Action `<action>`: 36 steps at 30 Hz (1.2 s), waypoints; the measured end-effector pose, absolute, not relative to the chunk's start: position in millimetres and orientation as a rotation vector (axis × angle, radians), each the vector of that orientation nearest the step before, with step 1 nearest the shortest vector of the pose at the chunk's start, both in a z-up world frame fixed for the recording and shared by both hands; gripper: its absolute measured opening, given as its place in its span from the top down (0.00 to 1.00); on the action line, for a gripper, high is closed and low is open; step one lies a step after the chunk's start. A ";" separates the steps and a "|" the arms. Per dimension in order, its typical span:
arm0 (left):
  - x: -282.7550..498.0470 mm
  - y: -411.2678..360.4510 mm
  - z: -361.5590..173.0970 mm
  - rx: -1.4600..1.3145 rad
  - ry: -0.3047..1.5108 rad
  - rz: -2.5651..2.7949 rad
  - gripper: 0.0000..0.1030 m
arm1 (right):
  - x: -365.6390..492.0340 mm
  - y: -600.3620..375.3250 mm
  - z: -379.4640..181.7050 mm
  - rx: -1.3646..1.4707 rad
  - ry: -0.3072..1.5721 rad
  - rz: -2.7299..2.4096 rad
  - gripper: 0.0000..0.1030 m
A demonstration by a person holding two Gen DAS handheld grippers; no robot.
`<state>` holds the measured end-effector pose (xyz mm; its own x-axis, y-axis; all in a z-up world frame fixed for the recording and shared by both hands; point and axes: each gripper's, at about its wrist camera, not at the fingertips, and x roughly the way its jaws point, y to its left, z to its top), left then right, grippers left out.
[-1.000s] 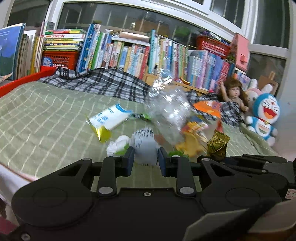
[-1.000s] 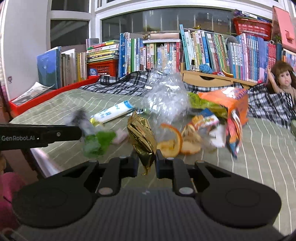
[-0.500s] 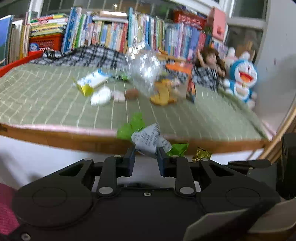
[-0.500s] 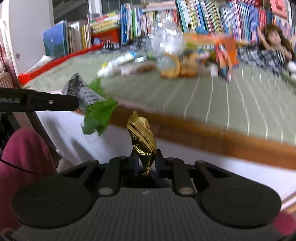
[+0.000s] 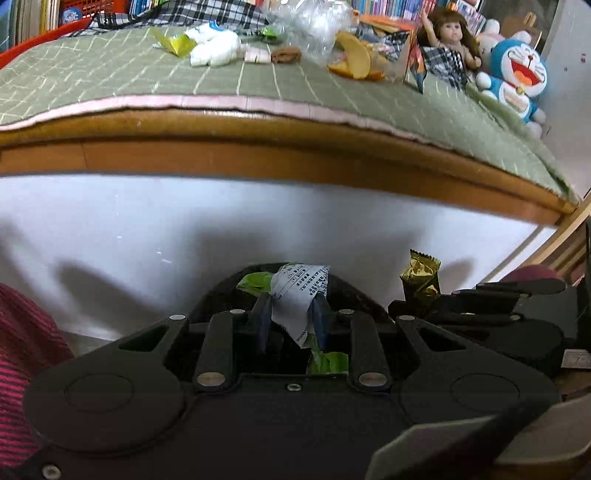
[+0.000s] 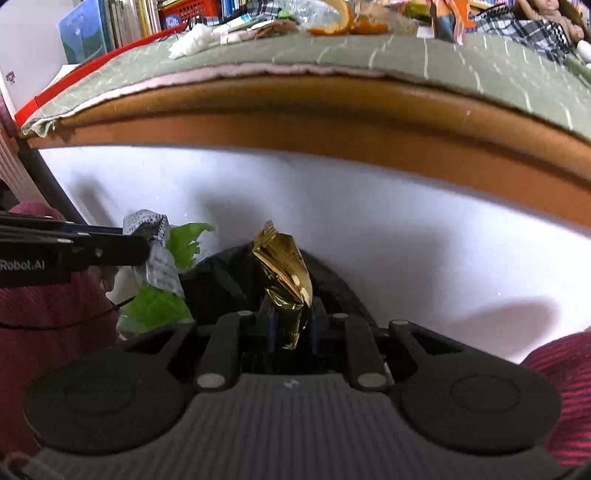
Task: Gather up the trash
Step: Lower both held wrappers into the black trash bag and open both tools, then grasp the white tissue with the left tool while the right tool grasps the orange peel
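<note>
My left gripper (image 5: 291,314) is shut on a crumpled silver-and-green wrapper (image 5: 301,295). It hangs low in front of the bed's white side panel, over a dark rounded bin opening (image 5: 236,280). My right gripper (image 6: 291,325) is shut on a crumpled gold foil wrapper (image 6: 284,269) over the same dark opening (image 6: 221,273). The two grippers are side by side. The gold wrapper (image 5: 421,277) shows at the right of the left wrist view, and the silver-and-green wrapper (image 6: 159,254) at the left of the right wrist view. More trash lies on the bed: a white tissue (image 5: 216,53), orange peel (image 5: 354,61), clear plastic (image 5: 310,22).
The bed's wooden edge (image 5: 258,155) and green mat (image 5: 92,77) stand above both grippers. A doll (image 5: 448,37) and a blue plush toy (image 5: 517,77) sit at the bed's right end. Books line the back. Red-striped sleeves (image 5: 22,354) flank the grippers.
Both grippers have dropped from the bed top to below its edge, each still holding its wrapper. A dark bin opening has come into view just beyond the fingers.
</note>
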<state>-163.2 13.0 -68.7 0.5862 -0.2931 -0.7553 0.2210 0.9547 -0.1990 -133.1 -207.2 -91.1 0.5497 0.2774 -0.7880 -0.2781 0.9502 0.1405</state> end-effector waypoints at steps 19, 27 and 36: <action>-158.0 8.3 -59.9 -0.070 0.890 -0.287 0.38 | -129.6 -207.4 -86.2 0.006 0.922 0.358 0.39; -157.3 12.6 -48.4 -0.059 0.837 -0.266 0.27 | -131.2 -210.5 -75.9 0.007 0.891 0.351 0.39; -149.4 19.9 2.1 -0.030 0.633 -0.238 0.17 | -120.4 -223.5 -26.1 0.017 0.704 0.310 0.34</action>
<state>-149.4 19.9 2.1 0.7797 -0.2289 -0.5828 0.2109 0.9724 -0.0998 -120.4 -223.5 -26.1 0.7185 0.2855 -0.6342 -0.2744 0.9542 0.1187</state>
